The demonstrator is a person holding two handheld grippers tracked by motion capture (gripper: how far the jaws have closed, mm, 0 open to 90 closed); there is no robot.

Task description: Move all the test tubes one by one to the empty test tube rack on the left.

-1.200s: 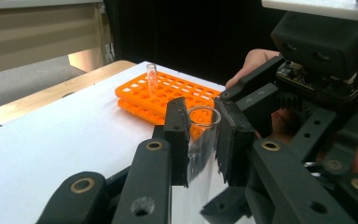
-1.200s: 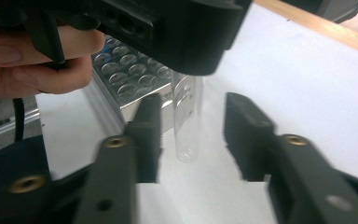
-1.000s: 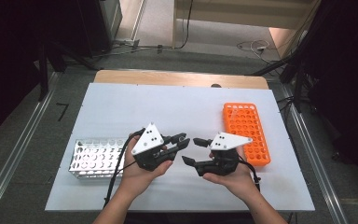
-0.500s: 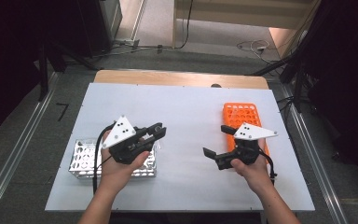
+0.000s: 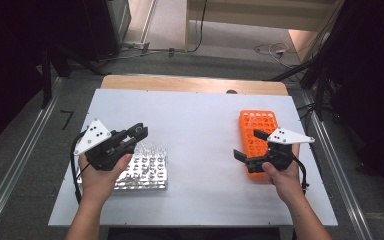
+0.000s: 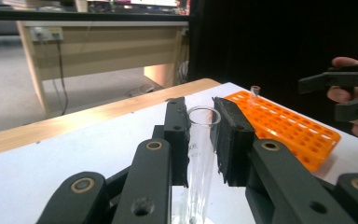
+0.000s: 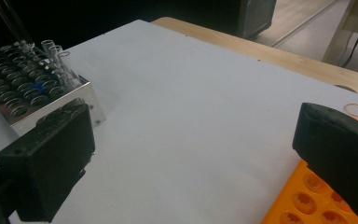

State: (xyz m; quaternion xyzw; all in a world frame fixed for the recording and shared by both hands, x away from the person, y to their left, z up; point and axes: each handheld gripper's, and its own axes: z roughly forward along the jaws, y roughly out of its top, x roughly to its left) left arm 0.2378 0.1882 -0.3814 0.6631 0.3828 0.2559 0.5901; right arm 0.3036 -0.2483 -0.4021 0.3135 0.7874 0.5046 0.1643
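A white table top (image 5: 200, 125) on a wooden bench stands on a grey floor, with dark curtains at both sides and cables trailing at twelve o'clock in the high view. At about eight o'clock on the top sits a metal rack (image 5: 145, 172) with rows of round holes; a few clear tubes stand along its far edge. The left gripper (image 5: 130, 139) hovers over that rack's nine o'clock side, its jaws clenched on a clear glass test tube (image 6: 200, 154): in the left gripper view the two black pads press the tube from either side, the open rim rising just above them and the tube standing near upright. At about three o'clock on the table top lies an orange rack (image 5: 258, 137), long side running towards twelve. A single small tube (image 6: 254, 91) stands in its far end, seen in the left gripper view. The right gripper (image 5: 250, 145) hangs over the near end of the orange rack, its jaws released and spread wide, having just been opening, with nothing between them; in the right gripper view the bare white top shows through the gap, the metal rack at ten o'clock and the orange one at five. The two grippers are well apart.
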